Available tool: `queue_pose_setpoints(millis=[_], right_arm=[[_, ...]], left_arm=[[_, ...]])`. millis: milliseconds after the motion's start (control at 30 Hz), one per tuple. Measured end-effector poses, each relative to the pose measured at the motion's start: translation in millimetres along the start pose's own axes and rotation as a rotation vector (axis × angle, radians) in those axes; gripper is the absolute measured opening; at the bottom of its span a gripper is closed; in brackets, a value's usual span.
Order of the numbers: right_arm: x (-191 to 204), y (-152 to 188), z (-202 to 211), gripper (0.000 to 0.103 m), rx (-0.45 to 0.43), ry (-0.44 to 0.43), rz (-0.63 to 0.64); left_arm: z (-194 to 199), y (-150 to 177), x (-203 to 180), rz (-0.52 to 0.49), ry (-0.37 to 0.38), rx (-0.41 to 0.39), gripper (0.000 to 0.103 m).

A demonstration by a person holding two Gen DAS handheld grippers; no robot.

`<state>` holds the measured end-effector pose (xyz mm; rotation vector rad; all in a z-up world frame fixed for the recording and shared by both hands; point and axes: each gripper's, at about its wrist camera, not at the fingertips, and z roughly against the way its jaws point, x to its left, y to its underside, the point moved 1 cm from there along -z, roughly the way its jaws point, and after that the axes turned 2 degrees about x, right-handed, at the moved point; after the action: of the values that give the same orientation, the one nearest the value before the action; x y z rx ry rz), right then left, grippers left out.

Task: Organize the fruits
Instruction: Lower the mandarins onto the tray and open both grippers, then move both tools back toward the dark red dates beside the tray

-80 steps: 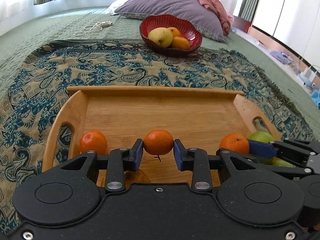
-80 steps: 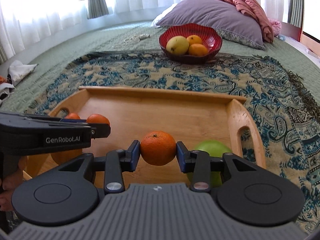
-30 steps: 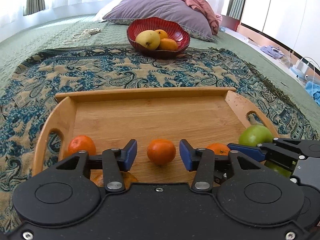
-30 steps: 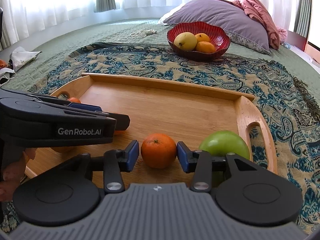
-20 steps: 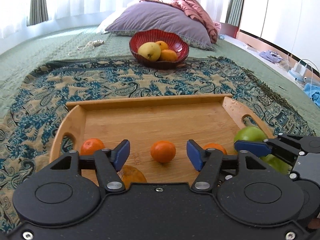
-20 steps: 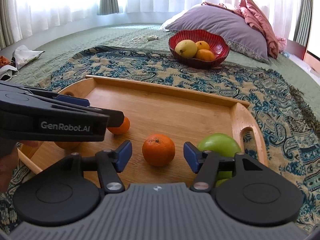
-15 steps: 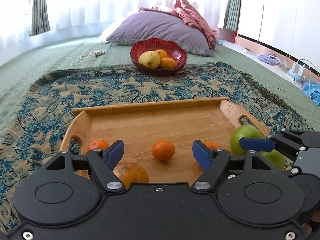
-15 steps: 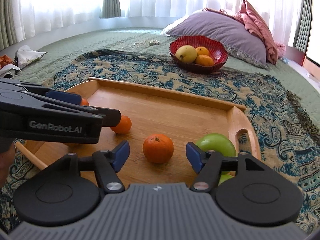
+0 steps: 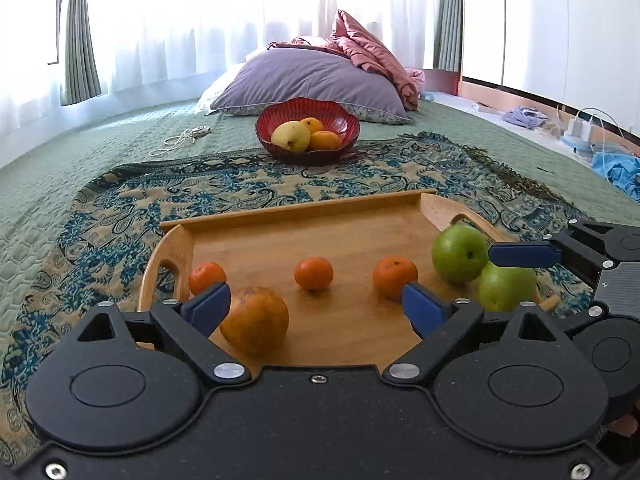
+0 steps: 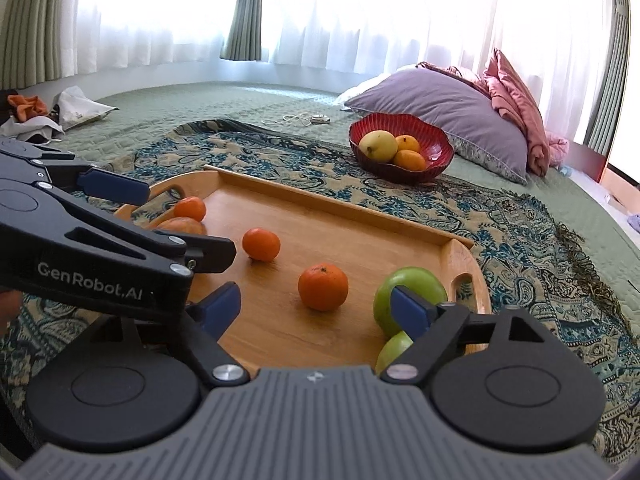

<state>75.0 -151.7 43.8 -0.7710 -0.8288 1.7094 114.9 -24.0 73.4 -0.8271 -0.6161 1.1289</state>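
A wooden tray [image 9: 288, 210] lies on a paisley throw. On it rest a small mandarin [image 9: 206, 276], a large orange [image 9: 256, 320], two more mandarins [image 9: 314, 273] [image 9: 394, 278] and two green apples [image 9: 460, 254] [image 9: 506, 286]. My left gripper [image 9: 314, 300] hangs back from the middle mandarin with its jaws opening and nothing between the pads. My right gripper [image 10: 316, 302] is likewise opening, and its mandarin [image 10: 323, 287] sits free on the tray ahead of the pads, a green apple [image 10: 408, 292] beside the right finger. A red bowl [image 9: 346, 120] beyond holds a yellow fruit and two oranges.
A purple pillow [image 9: 308, 80] and pink bedding [image 9: 368, 52] lie behind the bowl. A white cable [image 9: 180, 140] lies on the green bedspread. Clothes and bags [image 10: 48, 112] sit at the far left, and chargers and cloth [image 9: 592, 140] at the far right.
Both grippers let go of their mandarins, which now rest on the tray. Both sets of jaws have spread wide, and both grippers have drawn back and risen a little.
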Motion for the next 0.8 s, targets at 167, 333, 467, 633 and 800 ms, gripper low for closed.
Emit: queue_pose_setpoints(millis=[167,333,467,633,800], right_arm=[[2,12,10,0.092,-0.011,-0.002,-0.009],[2,26,23,0.095,-0.040,0.004,-0.023],[8,40,34,0.099,-0.075,0.005,0.006],[19,55,42,0.100,-0.096,0.026,0.062],[24,65,43,0.100,-0.083,0.007,0.065]], left_arm=[[12,13,-2,-0.009,-0.001,-0.004,0.095],[25,27,-4,-0.009,0.001,-0.026,0.096],[29,38,-1,0.012,0.011,-0.014,0.096],[26,52,0,0.013,0.021,0.020,0.096],[22,63,-1,0.029,0.040,0.059,0.096]])
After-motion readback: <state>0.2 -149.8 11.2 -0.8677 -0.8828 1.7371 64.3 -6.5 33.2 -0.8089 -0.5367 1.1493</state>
